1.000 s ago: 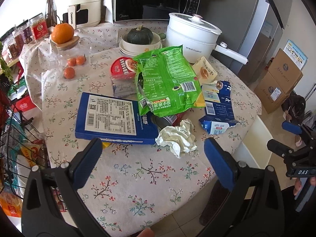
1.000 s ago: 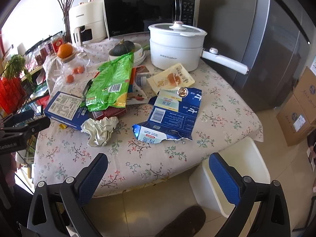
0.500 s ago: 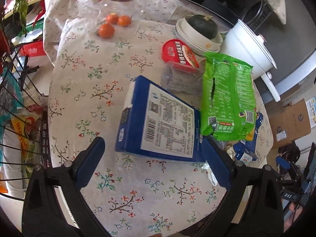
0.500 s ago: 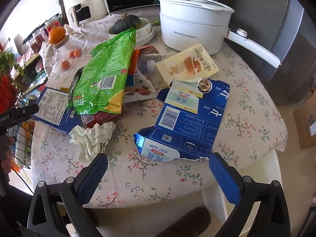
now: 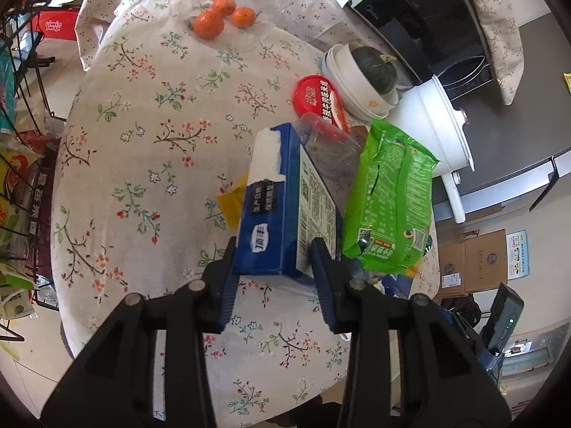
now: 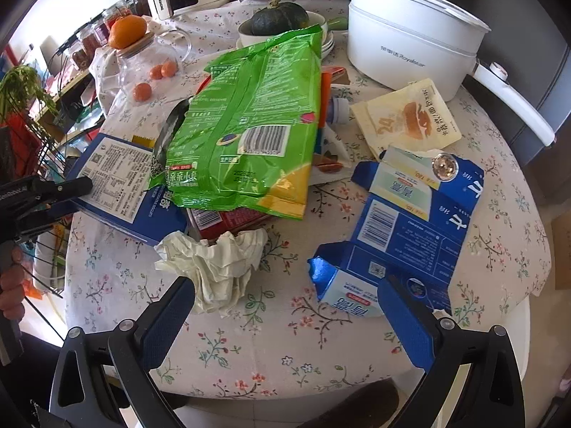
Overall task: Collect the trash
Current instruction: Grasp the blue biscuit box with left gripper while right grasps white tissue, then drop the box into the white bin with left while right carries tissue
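A blue box (image 5: 282,214) lies at the table's left, one end lifted and tilted on edge. My left gripper (image 5: 274,260) has that end between its jaws, which are closing with the pads against both sides; the right wrist view shows this gripper (image 6: 71,192) at the box's corner (image 6: 117,178). A green snack bag (image 6: 249,125) overlaps the box. In front of the bag lie a crumpled white tissue (image 6: 217,264) and a flattened blue carton (image 6: 410,228). My right gripper (image 6: 285,285) hangs open just above the table edge between those two, holding nothing. A yellow pouch (image 6: 407,121) lies behind the carton.
A white electric pot (image 6: 403,46), a bowl holding a green squash (image 6: 278,18) and a glass jar with oranges (image 6: 150,60) stand at the back. A red-lidded tub (image 5: 319,101) lies beside the box. A wire rack (image 5: 21,142) stands left of the table.
My left gripper swung in over the blue box, rolled, and closed around its near end, which now tilts up. My right gripper dropped closer to the tissue and carton, still open.
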Motion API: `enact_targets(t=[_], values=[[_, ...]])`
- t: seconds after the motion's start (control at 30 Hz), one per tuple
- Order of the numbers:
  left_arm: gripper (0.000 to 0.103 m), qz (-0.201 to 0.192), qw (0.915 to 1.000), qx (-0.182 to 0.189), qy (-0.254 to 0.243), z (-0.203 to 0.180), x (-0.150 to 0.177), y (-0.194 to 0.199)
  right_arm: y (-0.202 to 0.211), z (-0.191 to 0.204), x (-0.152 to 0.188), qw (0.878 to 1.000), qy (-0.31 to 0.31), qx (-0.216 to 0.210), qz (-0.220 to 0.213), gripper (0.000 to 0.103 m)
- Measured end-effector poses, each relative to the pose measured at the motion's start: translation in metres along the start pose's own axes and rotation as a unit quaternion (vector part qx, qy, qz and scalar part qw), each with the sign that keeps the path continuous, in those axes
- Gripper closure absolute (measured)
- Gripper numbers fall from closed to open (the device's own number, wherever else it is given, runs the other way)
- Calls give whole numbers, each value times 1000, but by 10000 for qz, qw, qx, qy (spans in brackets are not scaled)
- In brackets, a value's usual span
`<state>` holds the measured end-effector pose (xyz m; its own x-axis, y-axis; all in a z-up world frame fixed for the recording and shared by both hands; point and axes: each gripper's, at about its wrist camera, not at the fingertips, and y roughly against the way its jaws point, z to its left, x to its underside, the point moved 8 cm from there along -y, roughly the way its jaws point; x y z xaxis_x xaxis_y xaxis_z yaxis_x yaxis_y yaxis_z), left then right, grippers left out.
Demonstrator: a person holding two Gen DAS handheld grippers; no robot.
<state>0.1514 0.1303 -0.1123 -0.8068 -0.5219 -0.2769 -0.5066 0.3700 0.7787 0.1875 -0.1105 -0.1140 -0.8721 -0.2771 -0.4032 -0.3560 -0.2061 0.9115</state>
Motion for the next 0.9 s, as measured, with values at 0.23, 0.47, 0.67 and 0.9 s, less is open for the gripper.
enact_targets(t=[0.23, 0.47, 0.67, 0.9], values=[[77, -386, 9978, 242, -477, -16, 2, 41, -24, 22, 1, 9993, -53, -236, 285, 1], [78, -621, 9945, 338, -774, -20, -1, 62, -51, 41, 3, 9965, -244, -575, 553, 32], [78, -770, 9928, 362, -846, -23, -2, 72, -53, 50, 3, 9942, -277, -871, 572, 80], [78, -1028, 9867, 546, -1139, -42, 4, 92, -17, 50, 12, 9928, -153, -1145, 310, 83]])
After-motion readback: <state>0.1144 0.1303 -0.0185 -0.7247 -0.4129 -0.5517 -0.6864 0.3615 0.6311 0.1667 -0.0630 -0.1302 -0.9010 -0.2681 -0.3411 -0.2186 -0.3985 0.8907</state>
